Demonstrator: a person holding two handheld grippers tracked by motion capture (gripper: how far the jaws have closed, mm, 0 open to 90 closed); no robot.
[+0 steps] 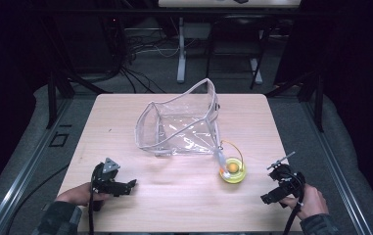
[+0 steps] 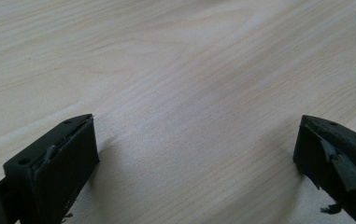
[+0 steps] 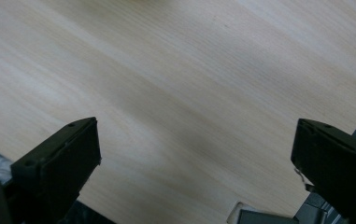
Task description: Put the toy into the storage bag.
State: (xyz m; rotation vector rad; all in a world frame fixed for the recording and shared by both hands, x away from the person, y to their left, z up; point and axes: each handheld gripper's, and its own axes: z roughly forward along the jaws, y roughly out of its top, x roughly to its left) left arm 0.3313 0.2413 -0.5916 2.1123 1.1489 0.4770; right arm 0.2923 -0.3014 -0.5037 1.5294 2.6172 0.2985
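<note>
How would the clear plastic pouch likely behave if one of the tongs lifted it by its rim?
The clear plastic pouch looks thin and creased, so it would probably sag and fold. It seems light and may slide on the smooth table. Its glossy film could slip between pads.

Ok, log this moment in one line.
left gripper: open, empty | right gripper: open, empty | clear bag: mid-table | yellow reel: beside bag

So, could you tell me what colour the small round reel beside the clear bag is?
Yellow-green reel, best in the high view.
</note>
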